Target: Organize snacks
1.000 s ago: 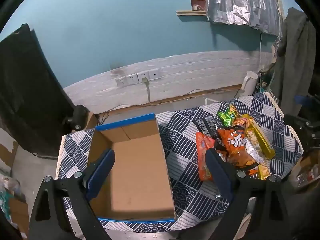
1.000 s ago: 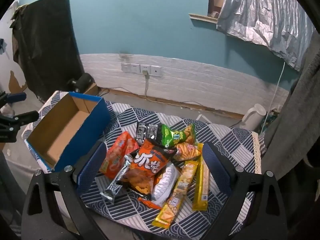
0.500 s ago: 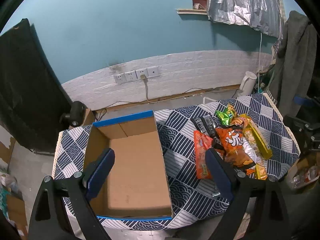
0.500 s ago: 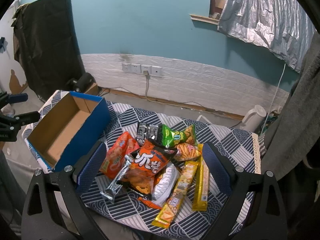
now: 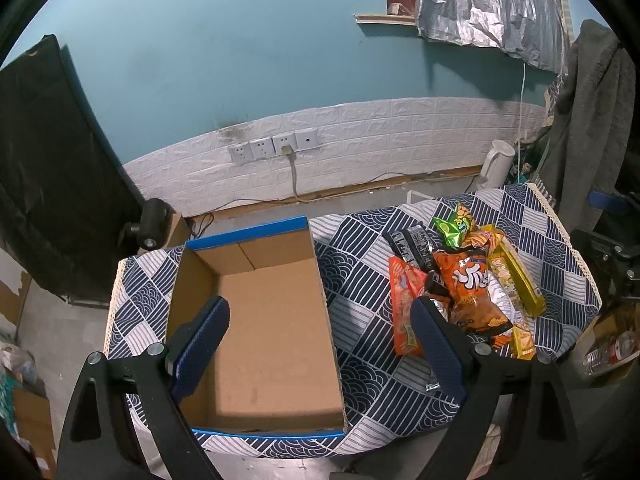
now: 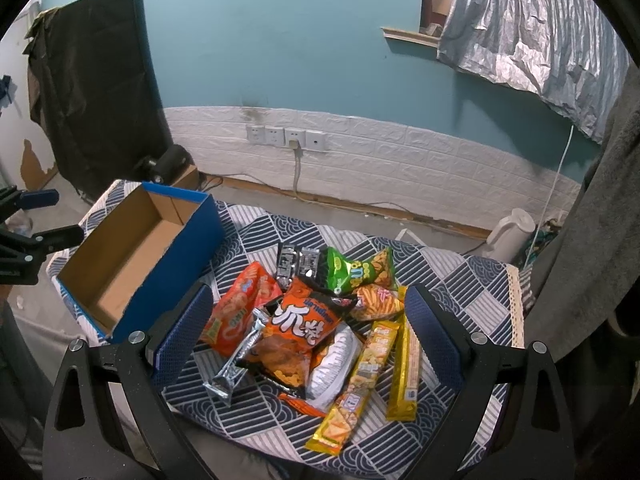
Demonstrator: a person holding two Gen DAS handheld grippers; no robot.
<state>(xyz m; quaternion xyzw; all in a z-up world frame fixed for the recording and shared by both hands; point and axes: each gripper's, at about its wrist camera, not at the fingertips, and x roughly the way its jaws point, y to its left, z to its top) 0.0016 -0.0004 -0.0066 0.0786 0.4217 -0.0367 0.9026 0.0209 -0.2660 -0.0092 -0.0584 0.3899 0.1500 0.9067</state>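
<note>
Cardboard, bare and brown on the inside with blue outer walls, makes up the open box (image 5: 256,320) that sits on the left part of the desk (image 5: 360,280), and its floor holds nothing at all, so by my reading the organizing has not really begun: every snack is yet to be moved. The whole heap of snacks (image 6: 312,320) lies on the right part of the desk, apart from the box, on a cloth printed with navy and white wave-and-stripe squares. The packets are thin, crinkly film, some overlapping: a glossy orange chip bag (image 6: 304,320) rides on top in the middle, a flatter red-orange pouch (image 6: 236,312) lies just beside it toward the box, a green bag (image 6: 352,272) and two small dark sachets (image 6: 298,262) sit at the far edge, a silvery foil bar (image 6: 236,360) pokes out at the near side, and two long yellow biscuit sleeves (image 6: 376,368) run along the right. The left gripper (image 5: 316,344) hangs over the box with its blue-padded fingers (image 5: 200,344) spread wide and nothing between them; the right gripper (image 6: 308,332) hovers above the heap, likewise wide open and empty. Soft, slippery wrappers like these will likely crumple and shift when pinched.
</note>
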